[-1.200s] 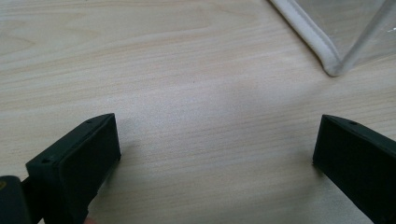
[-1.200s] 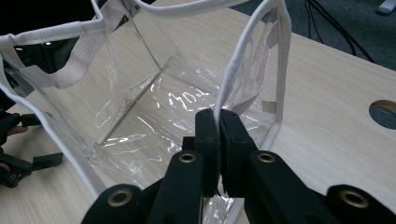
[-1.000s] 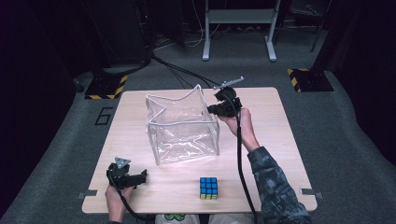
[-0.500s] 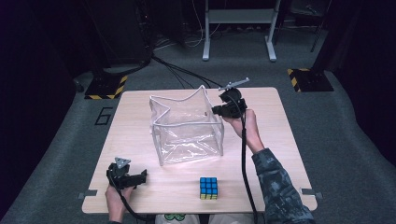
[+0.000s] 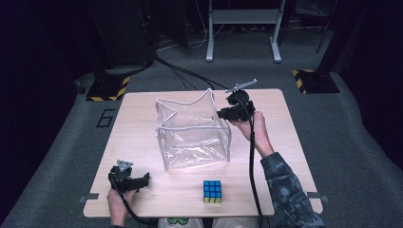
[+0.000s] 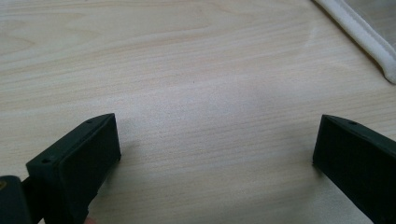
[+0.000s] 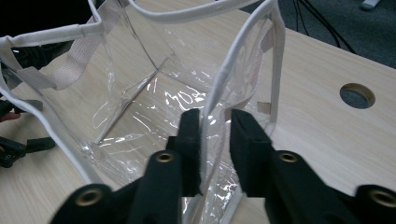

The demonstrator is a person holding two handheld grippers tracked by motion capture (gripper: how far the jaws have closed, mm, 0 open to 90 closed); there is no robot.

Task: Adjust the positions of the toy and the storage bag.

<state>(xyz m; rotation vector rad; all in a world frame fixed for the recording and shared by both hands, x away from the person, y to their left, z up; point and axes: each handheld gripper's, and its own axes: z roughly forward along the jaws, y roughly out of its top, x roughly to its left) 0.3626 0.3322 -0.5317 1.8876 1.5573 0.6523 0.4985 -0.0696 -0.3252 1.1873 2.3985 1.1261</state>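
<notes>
A clear plastic bag point(image 5: 195, 130) with white trim stands open-mouthed in the middle of the table. My right gripper point(image 5: 223, 114) is at the top of its right wall. In the right gripper view the bag's white rim point(image 7: 219, 84) runs between the jaws of that gripper point(image 7: 215, 114). The jaws have just been opening: the rim lies against one pad and a gap shows at the other. My left gripper point(image 5: 145, 179) rests at the near left of the table, open wide point(image 6: 215, 135) over bare wood. A Rubik's cube point(image 5: 212, 191) sits near the front edge.
The wooden table point(image 5: 142, 109) has a round hole point(image 7: 357, 95) beyond the bag. A strip of the bag's trim point(image 6: 364, 37) lies ahead of the left gripper. Cables, a metal stand point(image 5: 242, 28) and dark floor surround the table.
The right gripper drew the bag's right wall slightly to the right, widening its mouth. The left gripper and the cube have stayed where they were.
</notes>
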